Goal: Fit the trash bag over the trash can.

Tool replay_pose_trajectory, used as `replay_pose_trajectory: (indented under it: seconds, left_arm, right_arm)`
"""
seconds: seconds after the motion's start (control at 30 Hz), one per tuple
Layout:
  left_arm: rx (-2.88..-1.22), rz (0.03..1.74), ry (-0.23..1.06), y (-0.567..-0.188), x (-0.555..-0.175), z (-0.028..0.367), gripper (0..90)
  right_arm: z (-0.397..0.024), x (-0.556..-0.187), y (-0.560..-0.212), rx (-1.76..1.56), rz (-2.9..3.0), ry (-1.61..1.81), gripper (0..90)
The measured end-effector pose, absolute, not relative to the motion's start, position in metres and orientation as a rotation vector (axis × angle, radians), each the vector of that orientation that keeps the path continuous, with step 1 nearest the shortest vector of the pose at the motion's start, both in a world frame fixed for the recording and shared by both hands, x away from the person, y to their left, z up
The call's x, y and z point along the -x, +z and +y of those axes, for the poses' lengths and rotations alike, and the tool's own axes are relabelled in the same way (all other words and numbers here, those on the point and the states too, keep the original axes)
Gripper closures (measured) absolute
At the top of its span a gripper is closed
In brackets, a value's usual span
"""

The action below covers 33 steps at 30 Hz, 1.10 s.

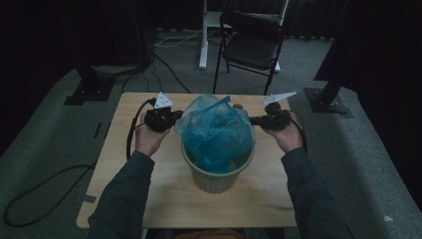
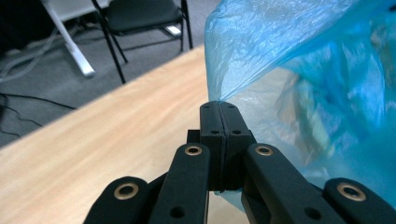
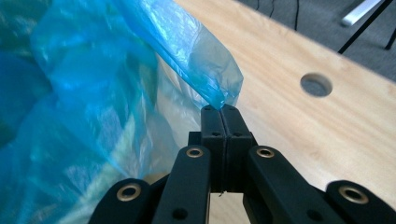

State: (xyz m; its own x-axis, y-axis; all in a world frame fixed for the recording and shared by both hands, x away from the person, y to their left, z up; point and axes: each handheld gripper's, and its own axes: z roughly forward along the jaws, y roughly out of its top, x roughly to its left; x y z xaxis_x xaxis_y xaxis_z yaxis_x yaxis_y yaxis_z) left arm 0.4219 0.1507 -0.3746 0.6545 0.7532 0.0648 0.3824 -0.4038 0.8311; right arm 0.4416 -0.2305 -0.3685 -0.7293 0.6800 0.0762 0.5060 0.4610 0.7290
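Dark-sleeved forearms are seen at the near edge of a pale wooden table [image 1: 124,199], where a translucent blue plastic bag [image 1: 216,132] is stood in a ribbed pale-green round bin [image 1: 216,179] at the centre. Its left edge is pinched in the fully closed left gripper [image 2: 219,106], its right edge in the fully closed right gripper [image 3: 220,109]. A black folding chair [image 1: 249,45] is seen beyond.

Translucent blue bag [image 1: 215,130]; pale green ribbed bin [image 1: 217,178]; light wood table [image 1: 164,194]; black chair [image 1: 250,44].
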Motion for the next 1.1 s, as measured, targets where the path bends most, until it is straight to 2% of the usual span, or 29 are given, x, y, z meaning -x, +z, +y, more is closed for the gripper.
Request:
replay_pose_trajectory:
  seconds: [0.17,0.43,0.7,1.1]
  left_arm:
    - [-2.032,0.903,0.472,-0.391,-0.423,0.153,89.5]
    - [-2.049,0.925,0.412,-0.404,-0.429,0.146,89.4]
    - [-2.060,0.947,0.403,-0.412,-0.429,0.148,89.2]
    - [-1.981,0.920,0.415,-0.405,-0.401,0.170,84.0]
  right_arm:
    - [-0.231,-0.438,-0.382,-1.033,2.536,1.122,90.0]
    - [-0.230,-0.444,-0.395,-1.099,2.556,1.139,90.0]
    - [-0.237,-0.448,-0.407,-1.180,2.562,1.078,90.0]
    - [-0.248,-0.415,-0.397,-1.070,2.580,1.102,88.8]
